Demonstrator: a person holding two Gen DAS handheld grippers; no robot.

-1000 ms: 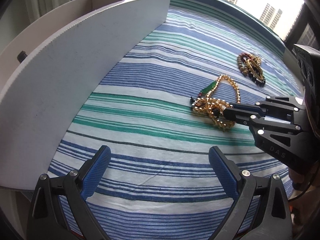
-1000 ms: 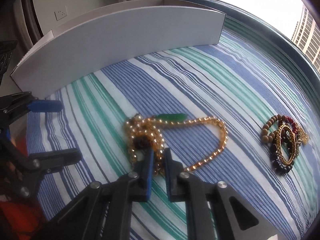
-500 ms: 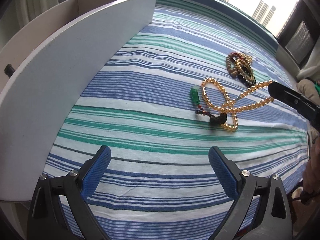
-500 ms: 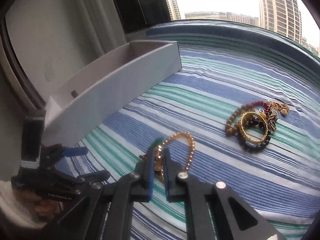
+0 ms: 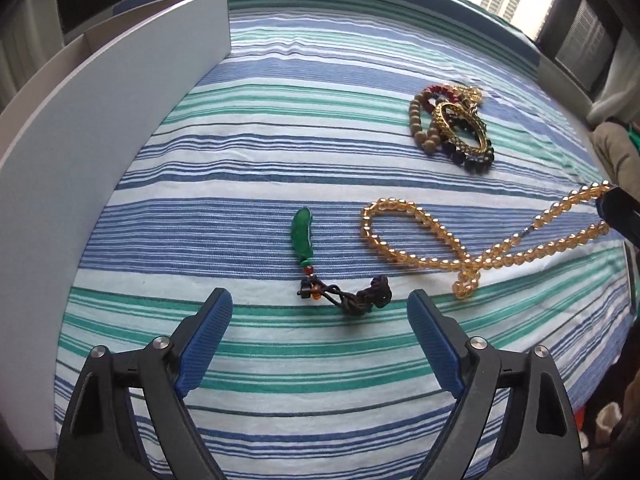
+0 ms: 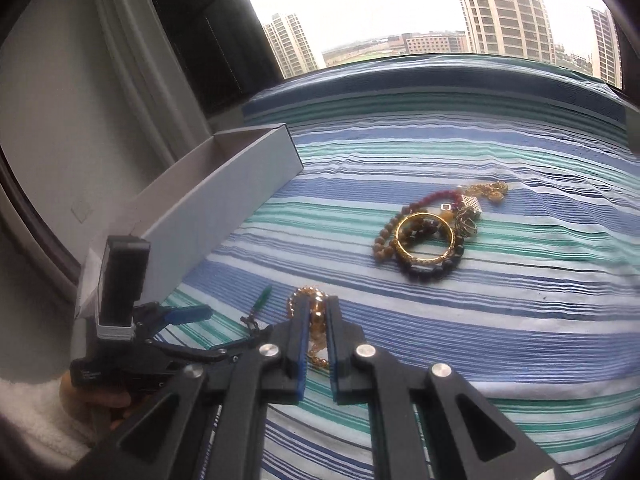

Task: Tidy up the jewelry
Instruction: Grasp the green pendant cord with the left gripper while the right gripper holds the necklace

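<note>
On the striped cloth point(image 5: 248, 128), the white box point(image 5: 100, 128) sits leftmost, its inside hidden. The left gripper point(image 5: 320, 324), fingers spread and just narrowing on nothing, hovers by the green pendant point(image 5: 302, 236). The right gripper point(image 6: 316, 320) pinches the amber bead necklace point(image 5: 424, 236). The bracelet pile point(image 5: 452, 128) lies beyond, tangled.

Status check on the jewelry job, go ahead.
Right gripper shut on amber bead strand. Left gripper open, fingers just narrowed, nothing between them, above green pendant. Bracelet pile untouched; white box unobstructed.
</note>
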